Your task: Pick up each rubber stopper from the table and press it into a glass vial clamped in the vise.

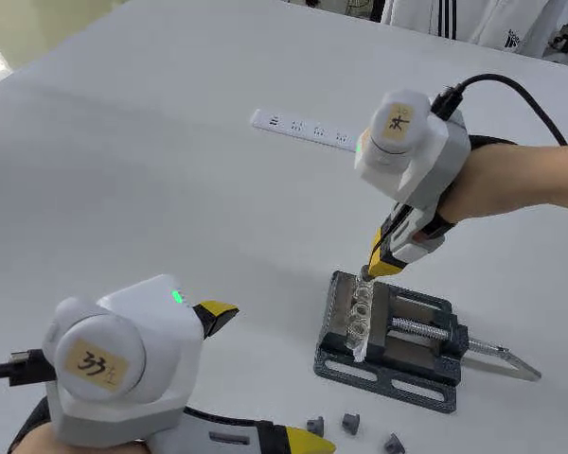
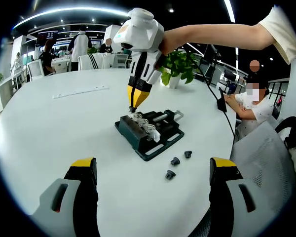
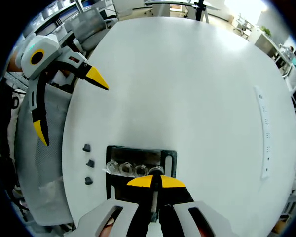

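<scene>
Stoppers (image 1: 350, 423): three dark ones lie loose on the table (image 1: 170, 142). They sit in a small cluster just beside the near end of the vise, each a little apart from the others and none of them touching it.
Vise (image 1: 398, 355): dark, sitting flat on the white table, with its screw handle sticking out to your right.
Vials (image 1: 360, 312): a row of clear glass ones stands upright, clamped between the vise's jaws, mouths up.
Right gripper (image 1: 366, 274): you hold it steeply nose-down over the far end of the row. Its yellow-tipped jaws are together, right at the mouth of the end vial. Whether a stopper is pinched between the tips, you cannot tell.
Left gripper (image 1: 284, 375): its jaws stand wide apart with nothing between them. You hold it low and close to you, off to the left of the stoppers and apart from the vise, pointing toward both.
Power strip (image 1: 303, 130): white, lying farther out on the table, beyond your right gripper.
</scene>
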